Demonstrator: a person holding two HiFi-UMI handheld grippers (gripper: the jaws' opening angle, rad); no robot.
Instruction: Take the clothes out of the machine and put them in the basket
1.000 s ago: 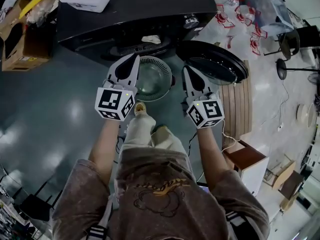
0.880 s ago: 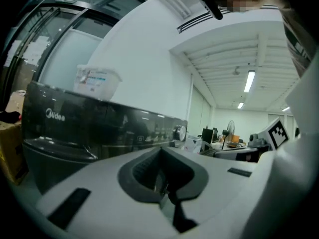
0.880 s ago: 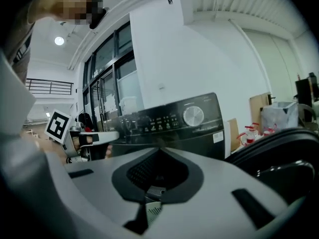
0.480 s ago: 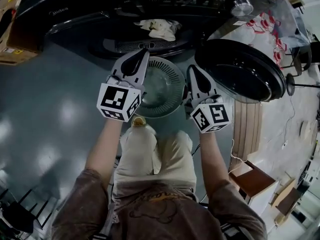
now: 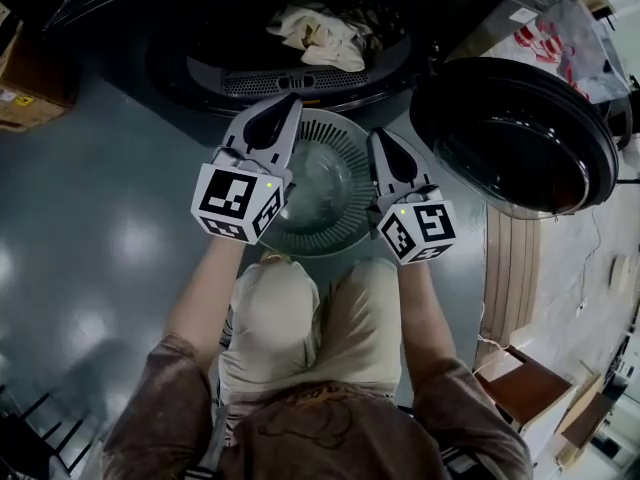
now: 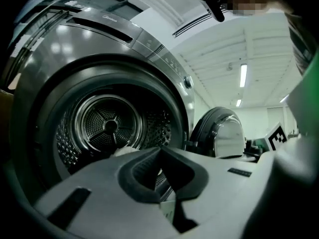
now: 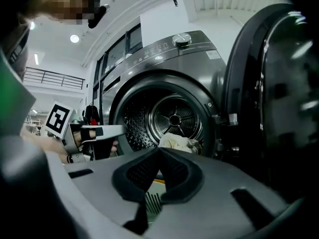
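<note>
A crumpled pale cloth (image 5: 320, 33) lies in the drum of the dark front-loading machine (image 5: 130, 28), just inside the opening. It also shows in the right gripper view as the cloth (image 7: 178, 142), and only as a pale edge of cloth (image 6: 124, 151) in the left gripper view. A round pale-green slatted basket (image 5: 322, 183) stands on the floor in front of the opening. My left gripper (image 5: 283, 103) and right gripper (image 5: 378, 138) hover over the basket's two sides and point at the drum. Both are shut with nothing in them.
The machine's round door (image 5: 515, 133) hangs open at the right, close beside my right gripper. A wooden slatted panel (image 5: 510, 268) and a brown box (image 5: 525, 393) lie further right. A cardboard box (image 5: 25, 88) sits at the left. The person's knees are right behind the basket.
Both grippers and the head have sunk in front of the machine. The drum opening and the cloth have come into fuller view. The jaws stayed shut.
</note>
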